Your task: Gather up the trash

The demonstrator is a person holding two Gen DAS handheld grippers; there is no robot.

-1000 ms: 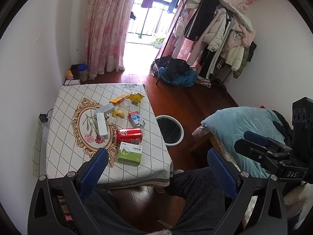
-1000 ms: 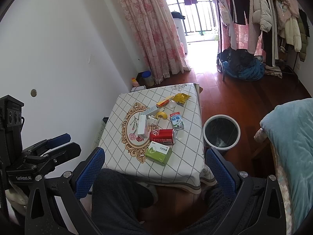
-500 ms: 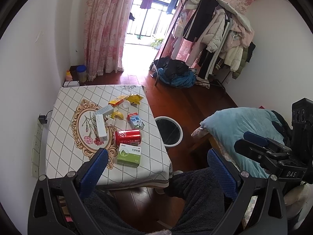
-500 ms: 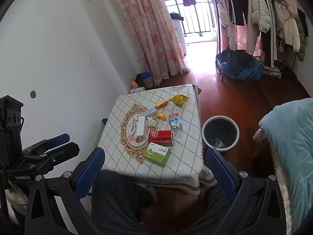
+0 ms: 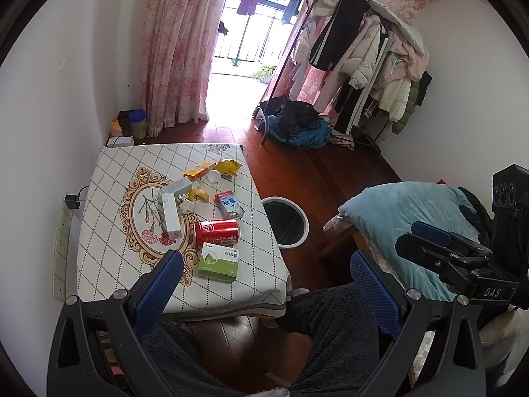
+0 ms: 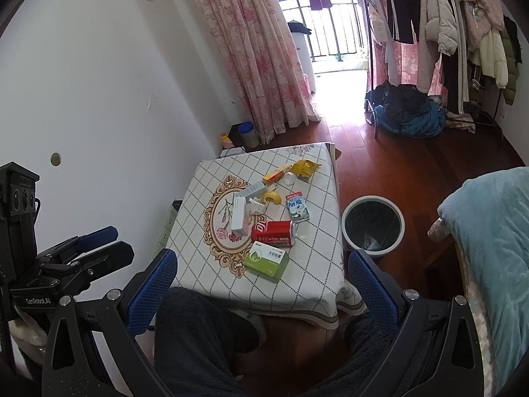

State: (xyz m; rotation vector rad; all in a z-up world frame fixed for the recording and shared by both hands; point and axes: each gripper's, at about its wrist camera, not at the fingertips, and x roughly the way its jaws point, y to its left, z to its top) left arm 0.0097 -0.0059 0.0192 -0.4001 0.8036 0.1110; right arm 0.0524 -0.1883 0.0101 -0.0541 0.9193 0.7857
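Seen from the left wrist, the left gripper [image 5: 266, 273] hangs spread apart and empty above the tabletop [image 5: 109, 231] strewn with trash, while the right wrist shows the right gripper [image 6: 261, 273] equally apart, red can [image 6: 273, 232] beside the bin [image 6: 373, 225].

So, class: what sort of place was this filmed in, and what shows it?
Most likely a lived-in bedroom: a bed with a blue blanket, a loaded clothes rack, floral curtains by a balcony door.
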